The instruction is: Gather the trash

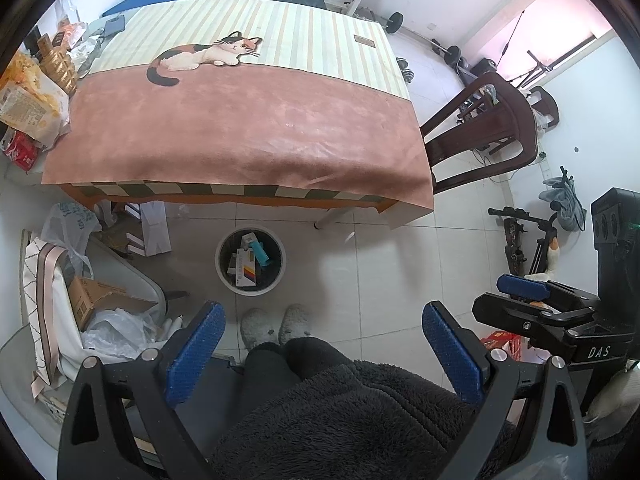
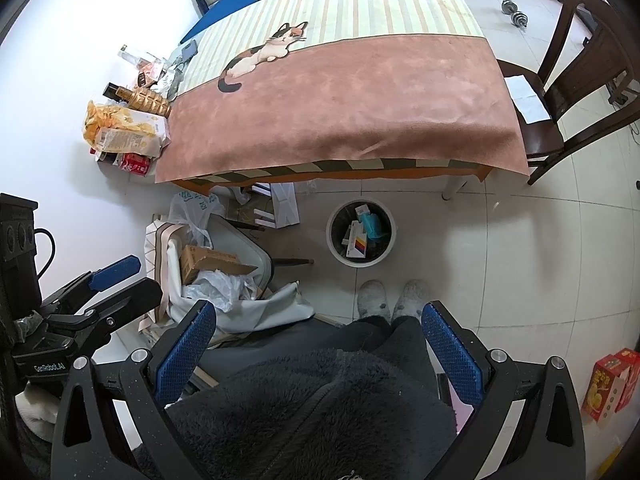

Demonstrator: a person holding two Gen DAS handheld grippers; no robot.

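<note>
A round white trash bin [image 1: 221,264] [image 2: 333,242] stands on the tiled floor in front of the table. Inside it lie several small boxes, one with rainbow stripes [image 1: 247,273] [image 2: 359,245], and a teal item [image 1: 262,255] [image 2: 373,226]. My left gripper [image 1: 324,354] hangs open above a person's dark fleece clothing, with nothing between its blue pads. My right gripper [image 2: 320,352] is open and holds nothing too. Each gripper shows in the other's view, the right gripper [image 1: 508,300] at the right edge and the left gripper [image 2: 124,286] at the left edge. The table's cat-print cloth [image 1: 248,120] [image 2: 340,100] carries no loose items.
Snack bags and bottles [image 1: 36,96] [image 2: 124,128] crowd the table's left edge. A light chair holding a cardboard box [image 1: 96,296] [image 2: 208,260] and plastic bags stands left of the bin. A dark wooden chair [image 1: 492,128] [image 2: 560,92] is to the right. Grey slippers [image 1: 276,324] rest near the bin. Red boxes [image 2: 612,384] lie on the floor.
</note>
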